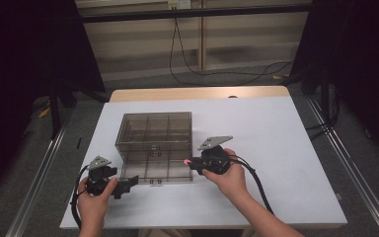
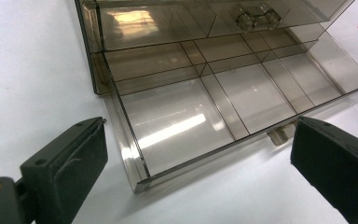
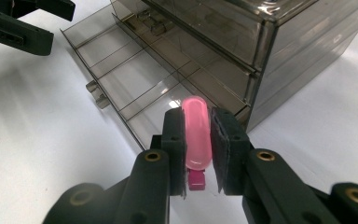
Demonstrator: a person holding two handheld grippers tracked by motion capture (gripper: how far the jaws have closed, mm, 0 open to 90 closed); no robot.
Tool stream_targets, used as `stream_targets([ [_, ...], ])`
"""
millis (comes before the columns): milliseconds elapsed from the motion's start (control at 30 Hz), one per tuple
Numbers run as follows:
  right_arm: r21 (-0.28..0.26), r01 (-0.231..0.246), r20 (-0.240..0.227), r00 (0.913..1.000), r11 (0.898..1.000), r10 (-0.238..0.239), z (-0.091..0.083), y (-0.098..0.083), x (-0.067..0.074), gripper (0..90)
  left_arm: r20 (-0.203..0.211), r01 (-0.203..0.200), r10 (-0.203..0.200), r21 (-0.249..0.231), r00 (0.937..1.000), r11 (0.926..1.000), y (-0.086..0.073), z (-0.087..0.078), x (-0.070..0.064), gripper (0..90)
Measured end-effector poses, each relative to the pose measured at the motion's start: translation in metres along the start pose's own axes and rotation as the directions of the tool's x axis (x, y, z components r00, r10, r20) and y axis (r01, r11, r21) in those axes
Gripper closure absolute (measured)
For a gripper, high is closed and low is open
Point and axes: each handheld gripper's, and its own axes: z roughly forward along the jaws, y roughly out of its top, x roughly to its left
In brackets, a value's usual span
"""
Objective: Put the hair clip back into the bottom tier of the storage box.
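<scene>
Right gripper (image 3: 198, 140) view shows it clamping a pink capsule (image 3: 196, 133).

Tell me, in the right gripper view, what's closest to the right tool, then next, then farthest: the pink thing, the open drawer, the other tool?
1. Pink thing: clamped between the right tool pads.
2. Open drawer: just ahead, pulled out from the clear box.
3. Other tool: top left corner, beyond the drawer.

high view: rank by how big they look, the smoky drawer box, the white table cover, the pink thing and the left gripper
1. white table cover
2. smoky drawer box, with its bottom drawer pulled out
3. left gripper
4. pink thing, a small spot between the right gripper's pads
</scene>
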Motion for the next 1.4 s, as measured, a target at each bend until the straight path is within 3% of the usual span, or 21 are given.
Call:
stream_targets([
  [1400, 0.011, 0.024, -0.019, 0.9995, 1.000, -0.024, 0.027, 0.011, 0.011, 76.3, 0.004, -0.002, 0.002, 0.001, 1.0000, 1.0000, 0.000, 0.000, 0.000, 3.9],
])
